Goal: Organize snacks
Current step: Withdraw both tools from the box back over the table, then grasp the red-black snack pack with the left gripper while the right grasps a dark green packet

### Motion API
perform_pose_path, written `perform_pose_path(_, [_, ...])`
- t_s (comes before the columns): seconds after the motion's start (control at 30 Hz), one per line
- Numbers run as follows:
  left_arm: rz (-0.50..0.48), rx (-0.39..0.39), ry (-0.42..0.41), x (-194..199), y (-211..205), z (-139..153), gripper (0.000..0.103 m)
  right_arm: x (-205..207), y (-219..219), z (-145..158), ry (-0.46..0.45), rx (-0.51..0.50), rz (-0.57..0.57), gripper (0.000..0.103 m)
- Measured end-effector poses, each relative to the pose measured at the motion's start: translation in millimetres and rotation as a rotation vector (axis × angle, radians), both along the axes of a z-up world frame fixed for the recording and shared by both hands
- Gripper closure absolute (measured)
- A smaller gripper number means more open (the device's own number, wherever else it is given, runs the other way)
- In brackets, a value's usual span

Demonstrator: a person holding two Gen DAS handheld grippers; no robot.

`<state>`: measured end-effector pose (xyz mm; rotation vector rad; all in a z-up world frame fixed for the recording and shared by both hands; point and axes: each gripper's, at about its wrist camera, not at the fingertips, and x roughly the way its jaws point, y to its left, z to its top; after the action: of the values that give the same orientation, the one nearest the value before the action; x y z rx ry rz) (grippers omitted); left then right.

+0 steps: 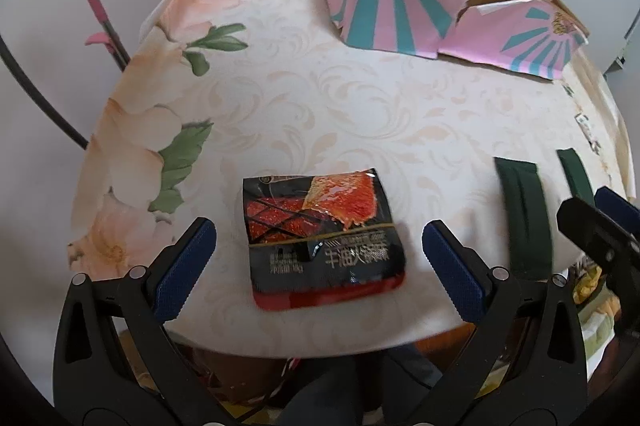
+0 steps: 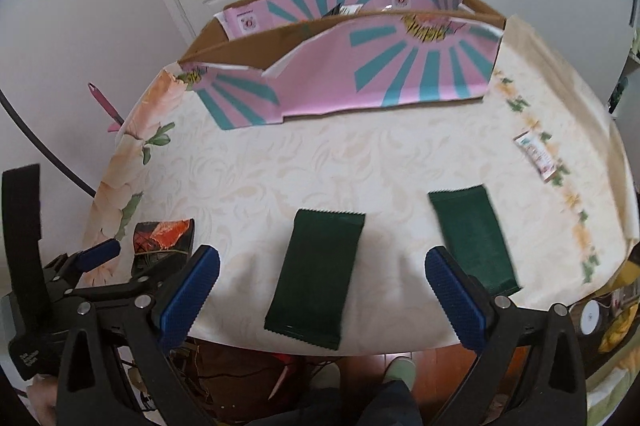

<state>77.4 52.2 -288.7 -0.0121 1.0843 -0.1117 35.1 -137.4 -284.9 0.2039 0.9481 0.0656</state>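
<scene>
Counter (image 2: 360,162) w/ floral cloth carries everything. At its far edge sits the pink-and-teal cardboard box (image 2: 400,66), front wall torn and low at one end, open top. Inside, a couple of packets seem to peek above the rim, too small to be sure what they are.

Left on the cloth, near the front edge: two dark green packets, one (image 2: 316,274) straight ahead of the right gripper (image 2: 322,290), the other (image 2: 476,234) just to its right, apart from the first. Black-and-red snack pouch (image 1: 320,238) lies flat in front of the left gripper (image 1: 320,266), well apart from the box. A small white sachet (image 2: 536,154) sits by the counter's right edge.

Left gripper: fingers wide apart, nothing between them but the pouch lying below, no contact visible. Right gripper: fingers also wide apart, lined up either side of the nearer green packet, not touching as far as I can tell.

Progress, my read: early to mid. Maybe a few items boxed already; at least three snacks plus the sachet not yet put away. Each gripper looks poised for a pick; no grasp made yet.
</scene>
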Motion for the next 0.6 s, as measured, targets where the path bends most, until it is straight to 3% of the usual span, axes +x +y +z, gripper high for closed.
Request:
perform_pose_path(0.43, [-0.009, 0.033, -0.045, 10, 0, -14, 0.001, 12, 11, -25, -0.002, 0.001, -0.024, 0.001])
perform_pose_path(0.6, [-0.036, 0.031, -0.076, 8, 0, -11, 0.009, 16, 16, -33, -0.006, -0.026, -0.032, 0.011])
